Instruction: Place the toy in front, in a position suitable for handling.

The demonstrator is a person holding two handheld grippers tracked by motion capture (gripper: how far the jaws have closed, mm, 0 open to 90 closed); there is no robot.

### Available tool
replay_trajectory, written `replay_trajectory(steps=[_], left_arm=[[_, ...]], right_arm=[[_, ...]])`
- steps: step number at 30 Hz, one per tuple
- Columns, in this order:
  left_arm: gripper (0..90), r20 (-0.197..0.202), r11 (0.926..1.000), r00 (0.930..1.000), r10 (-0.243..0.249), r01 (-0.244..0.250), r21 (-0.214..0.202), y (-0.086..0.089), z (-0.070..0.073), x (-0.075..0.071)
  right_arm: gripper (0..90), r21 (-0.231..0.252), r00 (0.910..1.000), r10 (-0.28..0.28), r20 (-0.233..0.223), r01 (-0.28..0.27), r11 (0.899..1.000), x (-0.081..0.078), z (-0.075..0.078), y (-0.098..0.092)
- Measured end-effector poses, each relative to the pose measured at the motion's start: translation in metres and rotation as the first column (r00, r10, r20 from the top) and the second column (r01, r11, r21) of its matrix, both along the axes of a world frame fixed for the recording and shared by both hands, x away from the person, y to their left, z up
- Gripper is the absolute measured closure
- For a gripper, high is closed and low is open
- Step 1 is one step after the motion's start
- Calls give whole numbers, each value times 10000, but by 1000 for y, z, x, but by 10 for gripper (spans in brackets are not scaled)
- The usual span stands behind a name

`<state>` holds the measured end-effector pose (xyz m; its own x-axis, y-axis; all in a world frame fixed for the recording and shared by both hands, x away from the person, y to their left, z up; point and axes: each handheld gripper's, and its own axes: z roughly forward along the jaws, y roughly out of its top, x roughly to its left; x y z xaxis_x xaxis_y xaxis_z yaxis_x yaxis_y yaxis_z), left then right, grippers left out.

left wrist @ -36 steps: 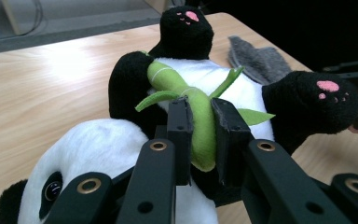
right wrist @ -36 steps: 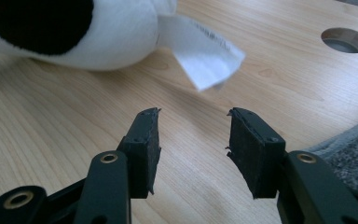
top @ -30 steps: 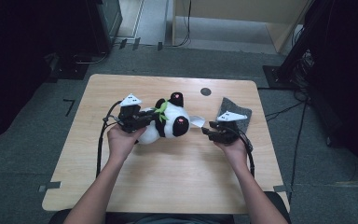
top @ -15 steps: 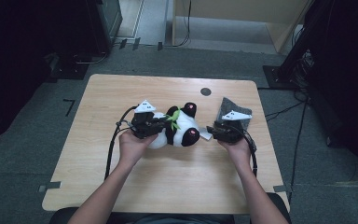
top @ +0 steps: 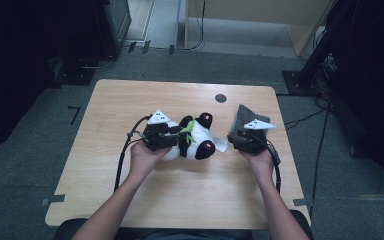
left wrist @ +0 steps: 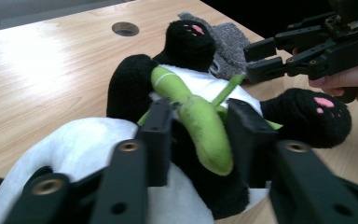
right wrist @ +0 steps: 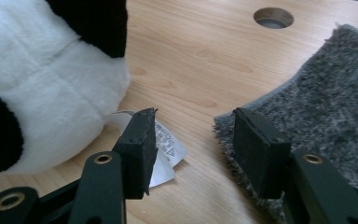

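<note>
Plush panda (left wrist: pixel 186 121) on wood table (top: pixel 130 100) | L hand-held gripper (left wrist: pixel 200 140) opening, bamboo between jaws | R hand-held gripper (right wrist: pixel 191 140) opening, empty

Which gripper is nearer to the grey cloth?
Right. The right gripper has one of its fingers over the grey cloth edge; the left gripper straddles the panda, farther off.
</note>
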<state>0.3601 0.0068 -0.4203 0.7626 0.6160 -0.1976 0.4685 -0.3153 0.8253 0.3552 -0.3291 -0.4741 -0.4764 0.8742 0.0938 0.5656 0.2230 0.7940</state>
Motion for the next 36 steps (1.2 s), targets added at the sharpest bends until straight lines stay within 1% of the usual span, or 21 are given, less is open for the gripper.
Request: replay_trajectory(steps=[1,2,3,4,6,8,9,12,14,16,17,18,20,21,22,25,27,28,31,34,36], left_arm=[[596,-2,10000,10000,6,-6,-14,0,0,0],[543,0,10000,10000,7,-7,-26,1,-1,0],[543,45,10000,10000,13,-13,-78,2,-1,0],[504,95,9999,9999,70,-69,-125,4,1,-1],[466,197,9998,9997,120,-117,-156,6,1,-1],[420,301,9995,9994,195,-188,-248,8,3,-2],[420,322,9996,9993,174,-166,-248,10,4,-2],[372,404,9997,9991,157,-148,-210,13,5,-3],[371,473,9996,9988,147,-136,-236,16,6,-4],[360,619,9995,9980,150,-132,-283,20,8,-6],[357,619,9995,9980,150,-132,-283,20,8,-6],[357,699,9996,9974,146,-129,-244,22,8,-7],[346,811,9996,9965,219,-206,-170,26,8,-8],[346,769,9996,9968,219,-205,-193,28,8,-9],[343,759,9996,9969,206,-191,-212,32,7,-9],[342,801,9995,9965,238,-221,-220,36,7,-11],[342,840,9997,9962,220,-207,-159,39,6,-12],[341,775,9997,9967,234,-234,-9,42,5,-14],[327,683,9995,9972,295,-300,61,44,3,-15],[314,700,9993,9968,381,-377,-72,49,-1,-18],[309,657,9991,9970,416,-414,-55,51,-3,-20]], right_arm=[[489,0,10000,0,0,0,10000,0,0,0],[482,84,9999,-152,40,152,9998,0,1,-1],[482,84,9999,-152,40,152,9998,0,1,-1],[482,162,9997,-214,111,213,9996,1,1,-3],[483,139,9996,-237,162,235,9996,1,1,-4],[486,-29,9987,-371,355,372,9993,3,2,-6],[486,-29,9987,-371,355,372,9993,3,2,-6],[484,-5,9966,-654,499,655,9979,6,2,-11],[483,-27,9958,-749,520,751,9972,7,1,-12],[473,-159,9926,-1061,595,1072,9941,10,0,-18],[474,-111,9908,-1208,612,1217,9925,11,0,-20],[474,-111,9908,-1208,612,1217,9925,11,0,-20],[474,6,9847,-1610,674,1613,9869,15,-2,-28],[474,6,9847,-1610,674,1613,9869,15,-2,-28],[474,-54,9805,-1849,669,1856,9826,19,-5,-32],[468,-159,9782,-2002,552,2014,9794,24,-10,-36],[461,-150,9748,-2211,287,2215,9750,30,-16,-42],[459,-146,9731,-2294,224,2298,9731,31,-17,-43],[455,-108,9706,-2391,293,2395,9708,34,-19,-46],[440,-148,9691,-2459,178,2461,9691,37,-22,-48],[438,-168,9684,-2493,118,2495,9682,38,-23,-49]])
